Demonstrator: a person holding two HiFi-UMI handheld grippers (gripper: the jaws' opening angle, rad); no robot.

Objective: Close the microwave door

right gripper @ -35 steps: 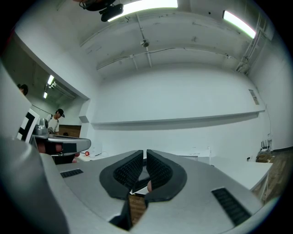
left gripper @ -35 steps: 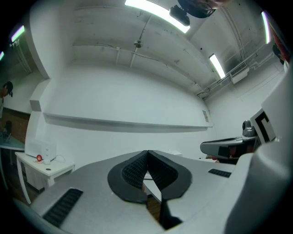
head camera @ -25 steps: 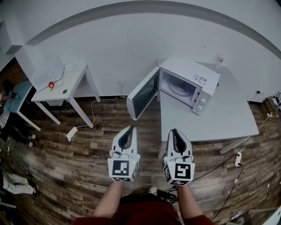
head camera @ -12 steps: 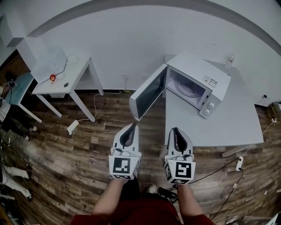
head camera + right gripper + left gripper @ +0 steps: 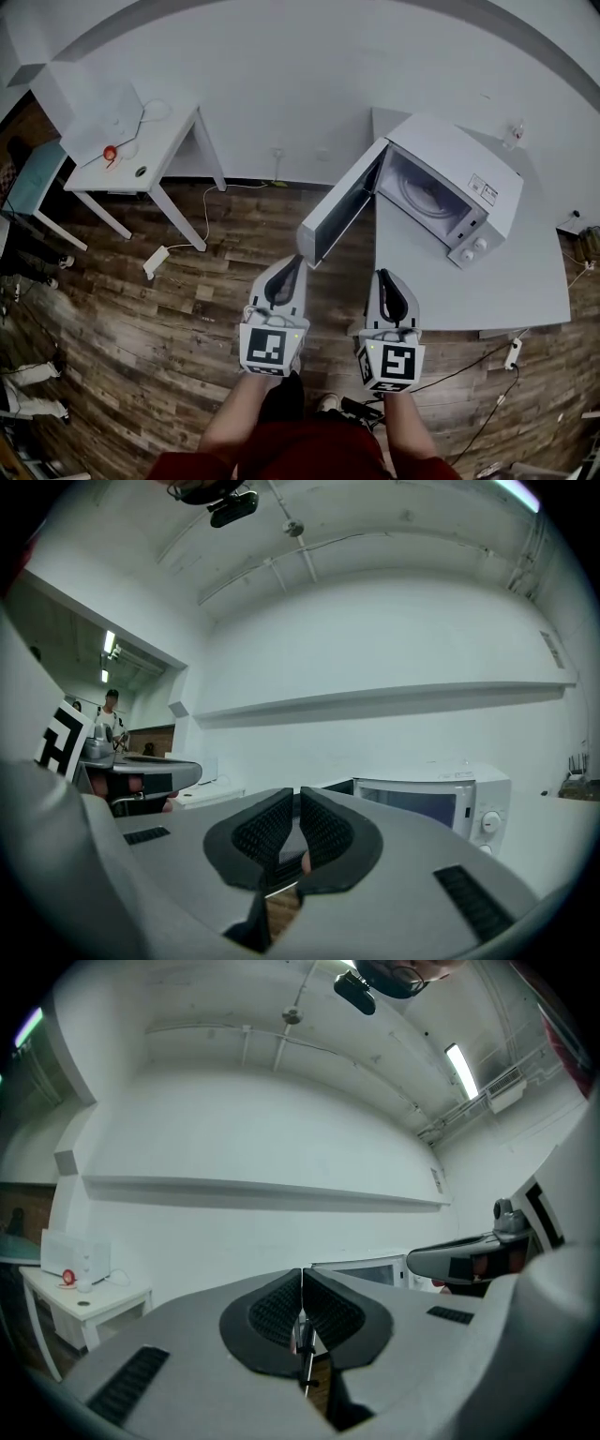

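A white microwave (image 5: pixel 469 178) stands on the grey table (image 5: pixel 497 291) at the right of the head view. Its door (image 5: pixel 342 214) hangs wide open, swung out to the left past the table's edge. Both grippers are held out level over the wooden floor, in front of the door and apart from it. My left gripper (image 5: pixel 296 262) is shut and empty, its tip just below the door's free edge. My right gripper (image 5: pixel 382 276) is also shut with nothing in it, near the table's front left corner. The door (image 5: pixel 361 1269) shows beyond the left jaws, and the microwave (image 5: pixel 441 803) shows to the right of the right jaws.
A white side table (image 5: pixel 141 159) with a small red object (image 5: pixel 110 153) and a cable stands at the far left by the wall. A power strip (image 5: pixel 155 261) and cords lie on the floor. A small bottle (image 5: pixel 514 131) stands behind the microwave.
Both grippers have moved forward together toward the open door, still shut. The microwave sits larger and further right in the head view. The door stands as wide open as before.
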